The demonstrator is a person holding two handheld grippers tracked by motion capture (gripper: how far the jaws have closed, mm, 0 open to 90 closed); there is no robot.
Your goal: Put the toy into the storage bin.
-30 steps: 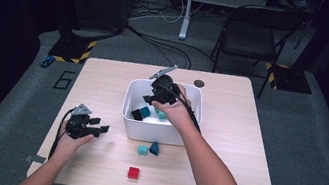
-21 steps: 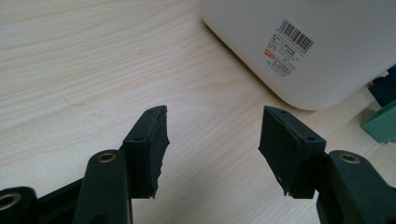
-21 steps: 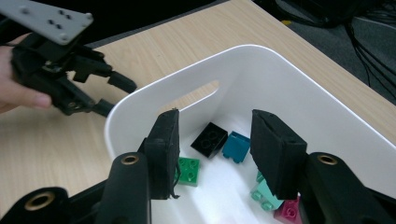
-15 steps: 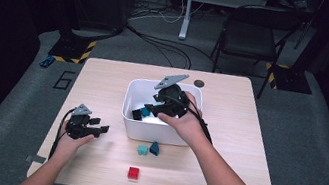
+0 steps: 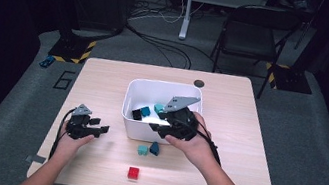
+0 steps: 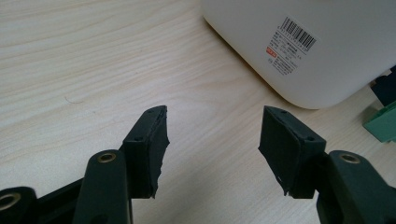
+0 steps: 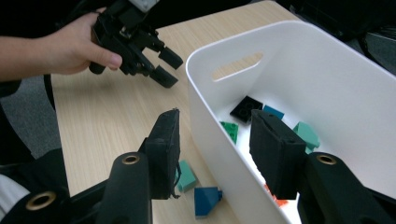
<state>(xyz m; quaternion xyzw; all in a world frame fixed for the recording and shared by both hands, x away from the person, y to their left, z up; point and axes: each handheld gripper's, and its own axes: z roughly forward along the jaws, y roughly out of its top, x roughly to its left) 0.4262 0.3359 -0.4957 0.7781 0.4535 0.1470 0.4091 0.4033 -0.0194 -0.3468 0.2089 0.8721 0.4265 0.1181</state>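
My right gripper (image 5: pixel 159 126) has pulled back from deep over the white bin (image 5: pixel 130 117) toward my side of the table, and now hangs over the bin's near rim, its jaws straddling the wall in the right gripper view. The jaws stand part open with nothing between the pads (I read that as a block just dropped inside). A second ago this gripper was farther in over the bin; its opening has hardly changed since. So I judge one delivery done and the hand free to come back for the next loose piece.

My left gripper (image 5: pixel 97 129) has kept its place on the left of the table. In its own view the jaws stand apart over bare wood, holding nothing, with the bin's labelled wall ahead.

The bin sits mid-table and is open-topped. In the right gripper view it holds a black block (image 7: pixel 246 108), a blue piece (image 7: pixel 274 112) touching it, a green block (image 7: pixel 230 130), a teal block (image 7: pixel 306 134) and something orange (image 7: pixel 279 201) low by the near wall, mostly hidden by the jaw.

Still out on the table: a teal brick (image 5: pixel 142 149) and a dark blue brick (image 5: pixel 155 148), touching, just in front of the bin, and a red brick (image 5: pixel 133 172) nearer me, apart from them. The pair looks the likelier next pick for the right gripper.
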